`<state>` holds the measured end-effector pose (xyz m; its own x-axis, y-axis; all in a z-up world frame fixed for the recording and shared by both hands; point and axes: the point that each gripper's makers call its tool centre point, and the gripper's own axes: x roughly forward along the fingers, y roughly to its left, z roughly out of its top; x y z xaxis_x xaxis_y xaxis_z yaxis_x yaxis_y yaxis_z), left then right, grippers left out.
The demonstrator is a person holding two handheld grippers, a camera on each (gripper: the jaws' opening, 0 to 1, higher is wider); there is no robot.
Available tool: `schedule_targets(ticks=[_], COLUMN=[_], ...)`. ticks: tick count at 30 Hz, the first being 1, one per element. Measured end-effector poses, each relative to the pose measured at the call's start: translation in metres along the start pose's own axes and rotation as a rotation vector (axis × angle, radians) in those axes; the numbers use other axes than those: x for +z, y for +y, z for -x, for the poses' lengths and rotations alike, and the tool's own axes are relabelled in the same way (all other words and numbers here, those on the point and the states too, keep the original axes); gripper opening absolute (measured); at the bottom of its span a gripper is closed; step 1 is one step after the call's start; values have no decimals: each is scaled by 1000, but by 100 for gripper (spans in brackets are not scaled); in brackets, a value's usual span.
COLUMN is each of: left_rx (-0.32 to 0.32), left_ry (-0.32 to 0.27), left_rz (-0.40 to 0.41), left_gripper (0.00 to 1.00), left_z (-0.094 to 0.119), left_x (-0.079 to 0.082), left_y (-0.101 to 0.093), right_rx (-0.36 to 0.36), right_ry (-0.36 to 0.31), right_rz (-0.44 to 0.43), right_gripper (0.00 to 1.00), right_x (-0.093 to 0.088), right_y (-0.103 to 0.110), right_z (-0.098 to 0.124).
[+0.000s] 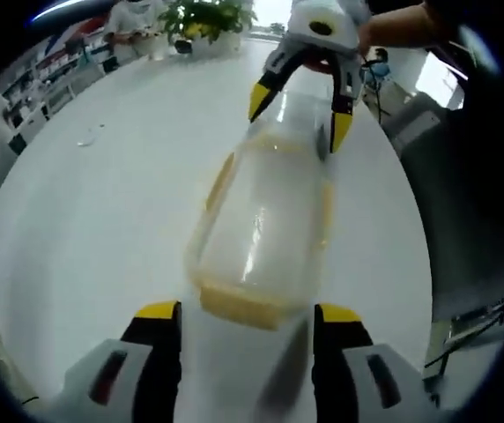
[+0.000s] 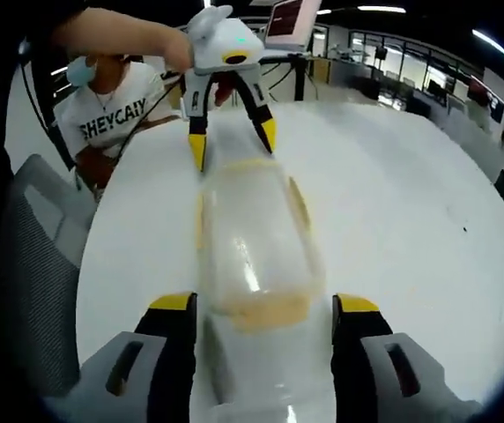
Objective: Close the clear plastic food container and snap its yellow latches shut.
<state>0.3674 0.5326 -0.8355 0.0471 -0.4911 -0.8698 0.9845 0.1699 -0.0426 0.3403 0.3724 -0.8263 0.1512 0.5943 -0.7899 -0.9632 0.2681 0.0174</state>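
A clear plastic food container [image 1: 265,229] [image 2: 252,238] lies lengthwise on the white table [image 1: 93,229] [image 2: 411,220], its lid resting on top. Yellow latches run along its sides, and one yellow latch [image 1: 239,304] [image 2: 265,313] sits at each end. My left gripper [image 1: 248,313] is open, its yellow-tipped jaws standing either side of the container's near end. From the opposite end my right gripper [image 2: 265,304] does the same, also open. Each gripper shows in the other's view, the right gripper [image 1: 300,119] and the left gripper [image 2: 233,143], astride the far end with a hand holding it.
A person in a white T-shirt [image 2: 115,110] sits at the table's edge by a grey chair [image 2: 36,264]. Potted plants [image 1: 203,18] stand at the far end, with a small scrap [image 1: 89,137] on the tabletop. Desks and a monitor [image 2: 287,22] lie beyond.
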Motion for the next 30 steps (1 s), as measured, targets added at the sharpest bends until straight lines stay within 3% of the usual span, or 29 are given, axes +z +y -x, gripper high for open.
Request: schedule_targets(ticks=[13, 16, 22, 25, 30], left_rx=[-21, -42, -50, -52, -55], left_ry=[39, 65, 76, 105, 117], left_rz=[-67, -87, -132, -184, -210], left_gripper=[52, 45, 41, 34, 34], left_z=[-4, -5, -8, -9, -13], left_x=[5, 1, 2, 0, 2], left_y=[3, 1, -2, 0, -4], right_rx=[43, 44, 47, 51, 53], right_ry=[92, 104, 152, 183, 229], right_rz=[107, 99, 131, 133, 178], right_gripper=[46, 41, 40, 39, 38], right_x=[-9, -9, -14, -16, -18], right_y=[3, 1, 0, -2, -1], right_z=[-6, -6, -8, -9, -14])
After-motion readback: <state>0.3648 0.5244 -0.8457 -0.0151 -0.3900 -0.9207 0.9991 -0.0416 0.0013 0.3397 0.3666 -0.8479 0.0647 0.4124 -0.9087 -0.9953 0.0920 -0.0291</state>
